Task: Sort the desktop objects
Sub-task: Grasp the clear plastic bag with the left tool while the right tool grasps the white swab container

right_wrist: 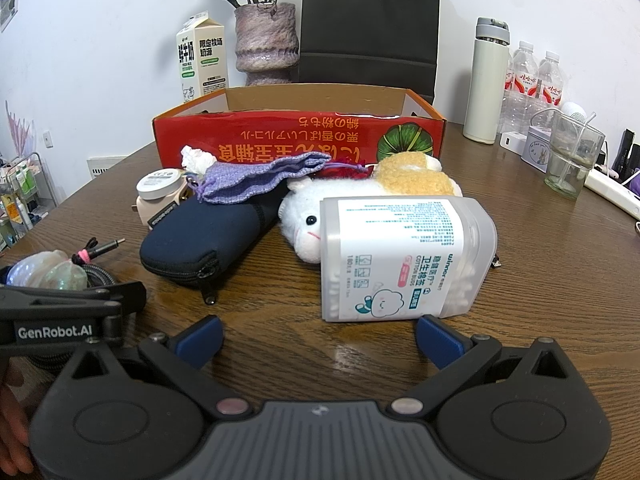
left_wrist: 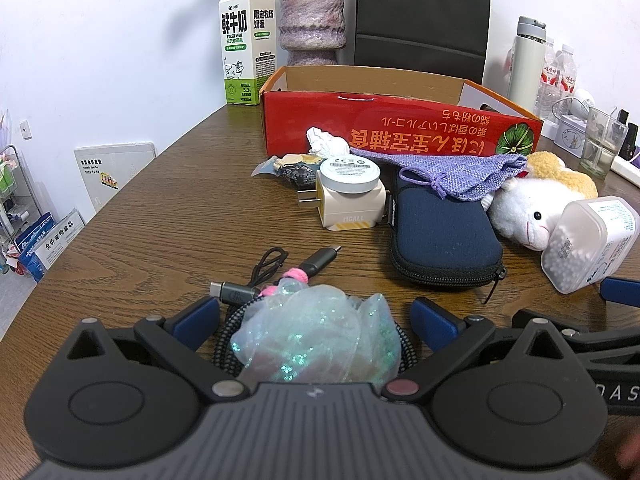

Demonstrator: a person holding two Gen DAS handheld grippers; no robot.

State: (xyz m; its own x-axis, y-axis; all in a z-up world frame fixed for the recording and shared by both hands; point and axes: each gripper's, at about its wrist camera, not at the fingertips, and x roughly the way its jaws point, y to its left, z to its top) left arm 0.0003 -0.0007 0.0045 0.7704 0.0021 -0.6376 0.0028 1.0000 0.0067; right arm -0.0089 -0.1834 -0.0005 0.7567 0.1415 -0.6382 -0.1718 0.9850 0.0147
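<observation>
My left gripper (left_wrist: 314,318) is open, its blue fingers on either side of an iridescent hair tie (left_wrist: 316,340) that lies on a coiled black USB-C cable (left_wrist: 280,276). My right gripper (right_wrist: 318,336) is open just in front of a lying cotton swab box (right_wrist: 404,256), not touching it. Behind are a white plush toy (right_wrist: 360,200), a navy zip pouch (right_wrist: 208,236), a purple drawstring bag (right_wrist: 256,178), a beige plug adapter (left_wrist: 348,196), a crumpled tissue (left_wrist: 326,140) and a snack packet (left_wrist: 288,168). An open red cardboard box (right_wrist: 296,136) stands beyond them.
Along the back of the wooden table (right_wrist: 540,280) stand a milk carton (left_wrist: 246,44), a purple vase (left_wrist: 312,20), a black paper bag (right_wrist: 368,28), a white thermos (right_wrist: 486,80), water bottles (right_wrist: 536,80), a glass (right_wrist: 572,160) and a power strip (right_wrist: 612,194).
</observation>
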